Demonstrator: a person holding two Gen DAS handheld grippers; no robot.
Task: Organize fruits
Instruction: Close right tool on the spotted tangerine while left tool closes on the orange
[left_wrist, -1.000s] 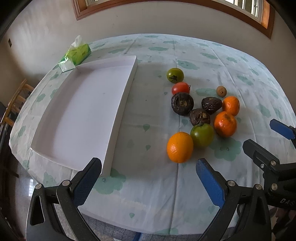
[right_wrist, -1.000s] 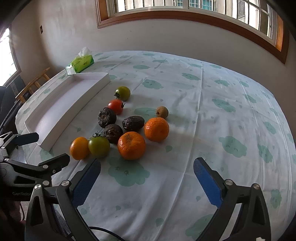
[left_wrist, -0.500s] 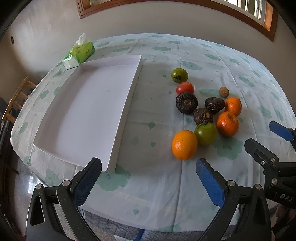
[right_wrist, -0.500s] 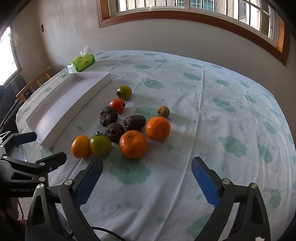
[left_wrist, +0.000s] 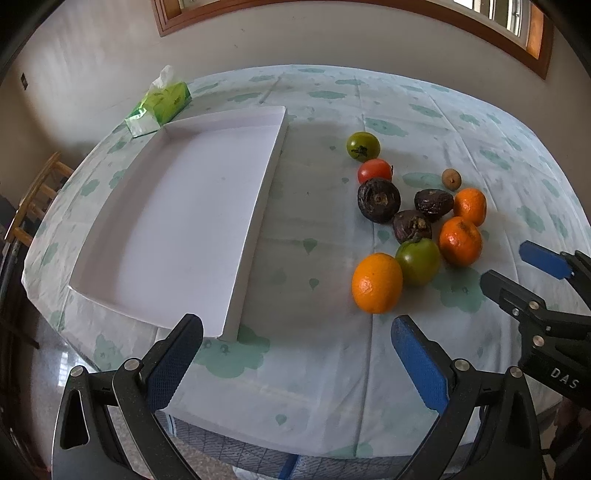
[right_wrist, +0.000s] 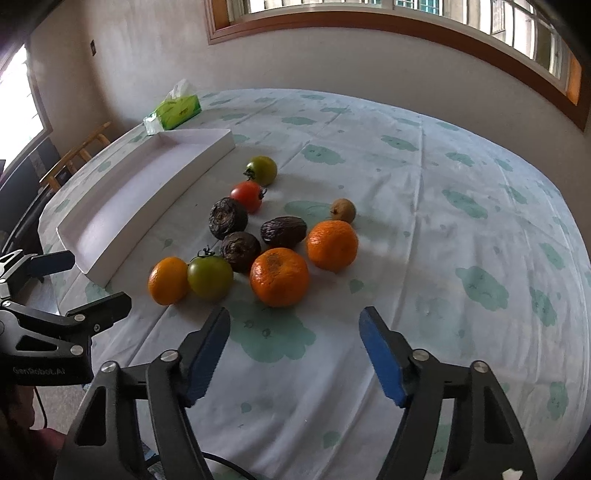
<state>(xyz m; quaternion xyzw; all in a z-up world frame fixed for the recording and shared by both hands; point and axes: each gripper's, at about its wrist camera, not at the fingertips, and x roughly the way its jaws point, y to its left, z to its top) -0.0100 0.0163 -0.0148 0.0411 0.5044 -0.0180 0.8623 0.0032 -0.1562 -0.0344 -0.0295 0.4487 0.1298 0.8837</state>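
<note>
The right tongs (right_wrist: 293, 347) are closing over bare tabletop (right_wrist: 461, 206), nothing between their pads. The left tongs (left_wrist: 295, 349) are hanging wide open and empty. The fruits (right_wrist: 279, 277) are lying clustered just ahead of the right tongs, while the white tray (left_wrist: 255, 218) is sitting ahead-left of the left tongs.

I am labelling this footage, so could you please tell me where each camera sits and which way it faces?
Left wrist: on the left tool, facing down at the white tray and fruits; the right tool shows at the right edge.
Right wrist: on the right tool, jaws closing on nothing, facing the fruits; the left tool shows at left.
Shared: tray, tissue pack, fruits.
</note>
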